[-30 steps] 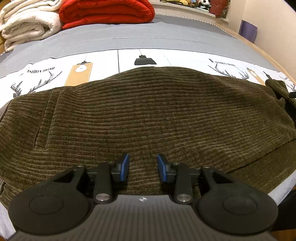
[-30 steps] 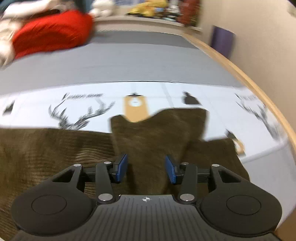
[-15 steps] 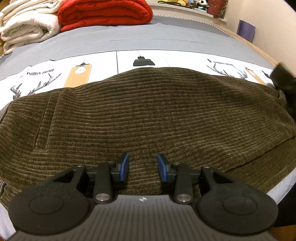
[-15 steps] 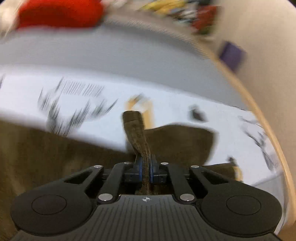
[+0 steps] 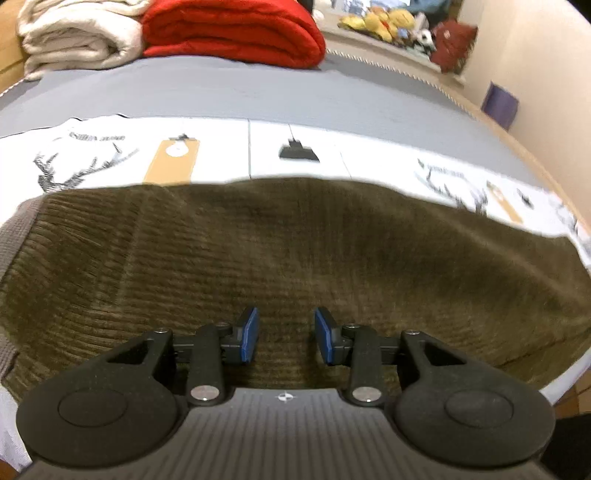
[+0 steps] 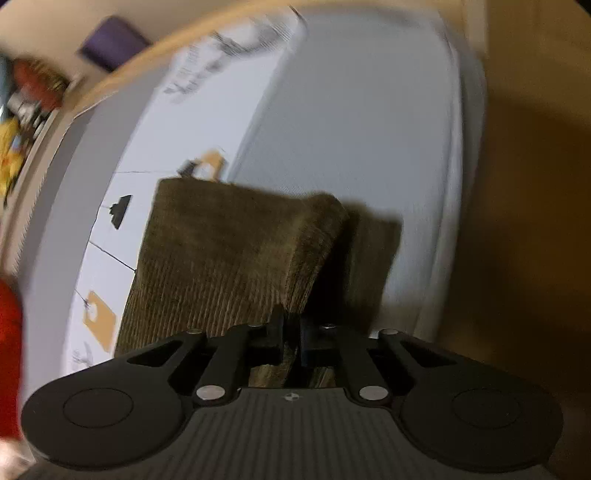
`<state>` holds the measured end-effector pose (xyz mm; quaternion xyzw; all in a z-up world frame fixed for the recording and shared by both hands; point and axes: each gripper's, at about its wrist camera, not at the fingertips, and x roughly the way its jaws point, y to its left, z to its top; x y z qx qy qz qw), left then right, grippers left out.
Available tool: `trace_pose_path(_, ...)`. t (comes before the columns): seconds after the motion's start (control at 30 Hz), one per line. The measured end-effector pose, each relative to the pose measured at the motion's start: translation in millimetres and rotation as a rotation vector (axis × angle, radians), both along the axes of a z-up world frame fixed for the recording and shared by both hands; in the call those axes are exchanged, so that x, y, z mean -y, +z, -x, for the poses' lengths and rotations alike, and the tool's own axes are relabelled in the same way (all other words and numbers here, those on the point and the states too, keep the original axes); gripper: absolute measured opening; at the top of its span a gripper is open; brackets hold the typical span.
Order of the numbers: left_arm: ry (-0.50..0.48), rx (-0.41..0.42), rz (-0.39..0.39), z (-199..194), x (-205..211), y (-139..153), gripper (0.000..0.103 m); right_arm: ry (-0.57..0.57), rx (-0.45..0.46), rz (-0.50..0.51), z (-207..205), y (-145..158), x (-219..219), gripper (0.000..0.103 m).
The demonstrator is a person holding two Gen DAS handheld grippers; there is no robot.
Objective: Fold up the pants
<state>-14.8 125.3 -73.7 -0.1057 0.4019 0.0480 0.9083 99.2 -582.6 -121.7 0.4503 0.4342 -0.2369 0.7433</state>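
Olive-brown corduroy pants lie spread across the bed, filling the middle of the left wrist view. My left gripper is open and empty, hovering low over the near edge of the pants. My right gripper is shut on the pants, pinching a fold of the leg end, which hangs lifted and folded over above the sheet. The right wrist view is tilted and blurred.
The bed has a white printed sheet over a grey cover. A folded red blanket and a cream blanket lie at the far end. The bed's edge and a wooden rim show in the right wrist view.
My right gripper closed on the pants leg end and has lifted and swung it, rolling the view. The left gripper stayed open and shifted slightly over the pants.
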Motion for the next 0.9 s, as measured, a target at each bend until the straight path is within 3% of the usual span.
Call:
trace_pose_path(0.13,0.077,0.026,0.045,9,-22,12,0.038,0.02,0.009,0.066,-9,4,-5,0.028)
trace_pose_path(0.3,0.226,-0.047,0.208,17,-61,9,0.038,0.009,-0.025,0.076,-21,0,-3,0.028)
trace_pose_path(0.63,0.504,-0.05,0.421,76,-147,25,0.04,0.009,-0.053,0.117,-31,-2,-4,0.028)
trace_pose_path(0.77,0.609,-0.074,0.384,81,-162,28,0.051,0.014,-0.051,0.126,-30,-2,-2,0.027)
trace_pose_path(0.9,0.632,-0.124,0.386,70,-171,15,0.051,0.027,-0.048,0.126,-29,-2,-1,0.027)
